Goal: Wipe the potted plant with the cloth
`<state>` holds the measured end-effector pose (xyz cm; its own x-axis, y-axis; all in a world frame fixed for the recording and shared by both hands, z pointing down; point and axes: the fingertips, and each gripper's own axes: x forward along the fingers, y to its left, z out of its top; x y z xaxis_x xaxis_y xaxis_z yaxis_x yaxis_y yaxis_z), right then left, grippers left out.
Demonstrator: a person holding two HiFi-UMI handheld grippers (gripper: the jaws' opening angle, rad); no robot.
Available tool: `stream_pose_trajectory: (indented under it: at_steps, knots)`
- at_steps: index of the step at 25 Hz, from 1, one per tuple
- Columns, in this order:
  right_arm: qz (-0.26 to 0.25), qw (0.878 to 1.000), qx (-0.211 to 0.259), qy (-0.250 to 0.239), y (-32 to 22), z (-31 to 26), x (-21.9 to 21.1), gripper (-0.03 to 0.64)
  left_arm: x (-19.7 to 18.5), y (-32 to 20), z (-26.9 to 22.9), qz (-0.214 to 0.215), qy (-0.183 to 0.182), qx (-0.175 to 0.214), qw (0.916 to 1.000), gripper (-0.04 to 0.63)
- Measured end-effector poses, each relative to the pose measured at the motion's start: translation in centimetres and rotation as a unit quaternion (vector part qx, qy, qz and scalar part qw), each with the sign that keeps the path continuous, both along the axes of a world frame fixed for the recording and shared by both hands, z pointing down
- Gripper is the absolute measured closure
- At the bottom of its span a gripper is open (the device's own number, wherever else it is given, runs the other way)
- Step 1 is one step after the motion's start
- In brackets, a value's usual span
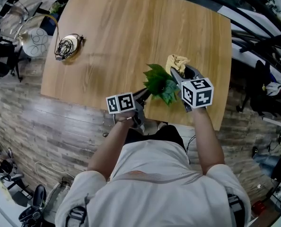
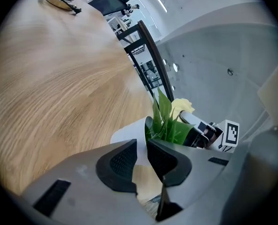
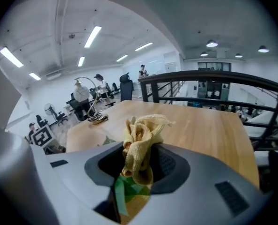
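A small potted plant (image 1: 158,81) with broad green leaves stands near the table's front edge. My left gripper (image 1: 143,94) comes at it from the left and is shut on the white pot's wall (image 2: 129,134), which sits between its pads. The leaves (image 2: 166,121) rise just beyond the jaws. My right gripper (image 1: 182,74) is shut on a crumpled yellow cloth (image 3: 138,144) and holds it at the plant's right side, with the bunched cloth (image 1: 177,62) sticking out past its tips. A green leaf (image 3: 125,191) shows beneath the cloth, between the jaws.
The wooden table (image 1: 131,32) stretches away behind the plant. A coiled black cable on a round wooden disc (image 1: 68,45) lies at its far left corner, next to a lamp (image 1: 35,40). The front table edge is right by the pot. Chairs and a dark railing (image 3: 214,76) surround the table.
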<state>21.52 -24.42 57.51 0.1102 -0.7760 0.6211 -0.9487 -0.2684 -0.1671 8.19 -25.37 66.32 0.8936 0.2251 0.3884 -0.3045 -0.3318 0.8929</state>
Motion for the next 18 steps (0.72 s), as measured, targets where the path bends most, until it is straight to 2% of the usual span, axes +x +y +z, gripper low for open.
stream_pose_trajectory:
  at_steps: [2, 4, 7, 9, 11, 13, 18]
  knots:
    - [0.034, 0.999, 0.014, 0.009, 1.2, -0.8, 1.7, 0.423, -0.2, 0.0, 0.1, -0.005, 0.000, -0.002, 1.0000, 0.523]
    - [0.050, 0.998, 0.037, -0.013, 2.2, -1.8, 2.2, 0.423, -0.2, 0.0, 0.1, -0.007, 0.000, -0.002, 1.0000, 0.523]
    - [0.020, 0.994, 0.059, -0.089, 2.6, -2.6, -0.3, 0.423, -0.2, 0.0, 0.1, -0.010, -0.002, -0.001, 0.9999, 0.523]
    - [-0.009, 0.993, 0.040, -0.114, 2.8, -1.6, -2.4, 0.423, -0.3, -0.1, 0.1, -0.012, -0.003, -0.001, 0.9999, 0.523]
    - [-0.013, 0.994, 0.004, -0.113, 3.5, 0.4, -3.2, 0.423, -0.3, 0.0, 0.0, -0.017, -0.003, -0.004, 0.9999, 0.523]
    - [0.007, 0.995, -0.017, -0.101, 4.5, 2.0, -2.5, 0.423, -0.2, 0.1, 0.0, -0.020, -0.001, -0.009, 0.9998, 0.523]
    - [0.079, 0.996, -0.021, -0.029, 7.6, 1.9, 2.0, 0.423, -0.1, 0.2, 0.0, -0.027, -0.001, -0.011, 0.9996, 0.523]
